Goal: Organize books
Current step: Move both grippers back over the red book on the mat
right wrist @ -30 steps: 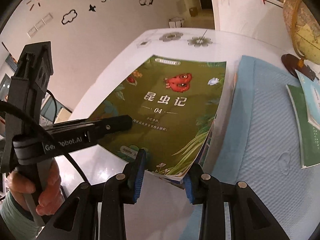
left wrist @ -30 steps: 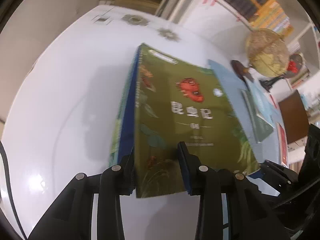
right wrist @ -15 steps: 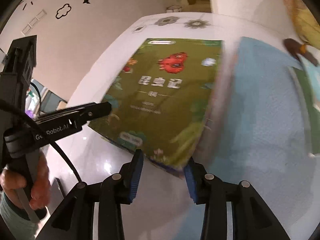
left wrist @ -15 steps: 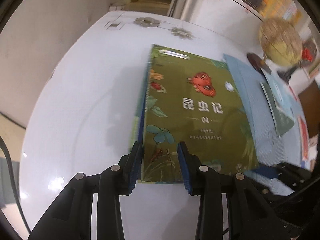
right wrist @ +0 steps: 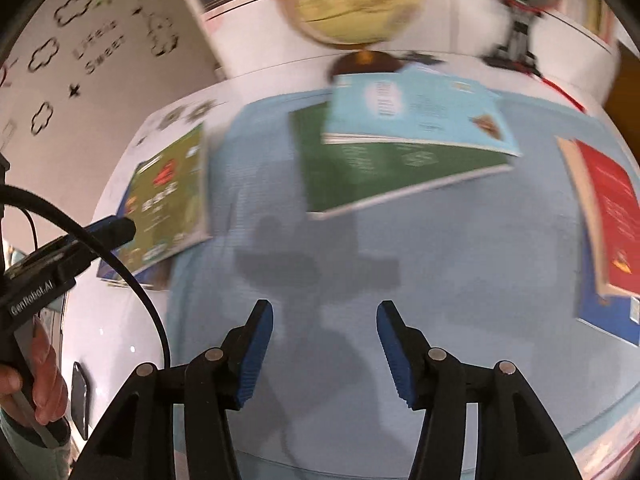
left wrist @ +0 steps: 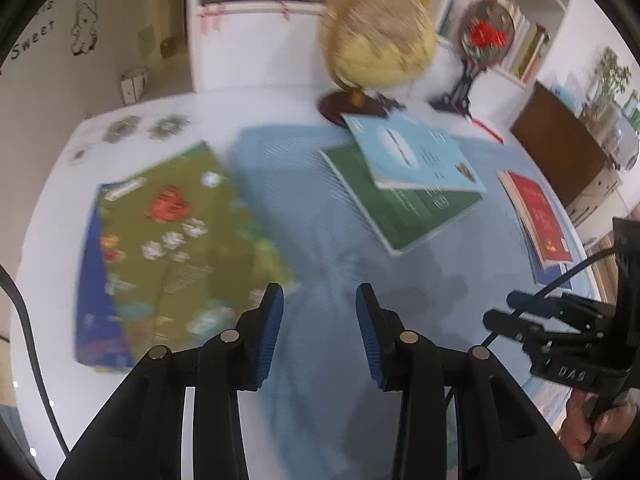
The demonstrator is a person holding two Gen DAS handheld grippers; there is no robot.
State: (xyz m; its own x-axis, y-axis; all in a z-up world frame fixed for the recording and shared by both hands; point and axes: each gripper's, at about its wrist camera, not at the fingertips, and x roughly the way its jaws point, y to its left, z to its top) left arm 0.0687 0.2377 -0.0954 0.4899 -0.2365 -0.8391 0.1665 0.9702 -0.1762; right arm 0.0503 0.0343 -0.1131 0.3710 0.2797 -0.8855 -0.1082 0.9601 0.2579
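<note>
1. Both the left gripper [left wrist: 319, 322] and the right gripper [right wrist: 325, 342] are held with jaws spread, nothing between them.
2. The olive-green book [left wrist: 176, 248] is stacked at the table's [left wrist: 52, 208] left edge.
3. Four books remain on the blue mat [right wrist: 440, 260]: pale-blue book [right wrist: 416, 114] over dark-green book [right wrist: 372, 168], red book [right wrist: 612, 208] over another.
4. Thin, bendable covers are judged likely; gripping by an overhanging edge is advised.

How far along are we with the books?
Done: the olive book lies stacked on a blue one at the table's left. In hand: nothing; left gripper and right gripper are open. Left: light-blue book on green book, plus red book.
</note>
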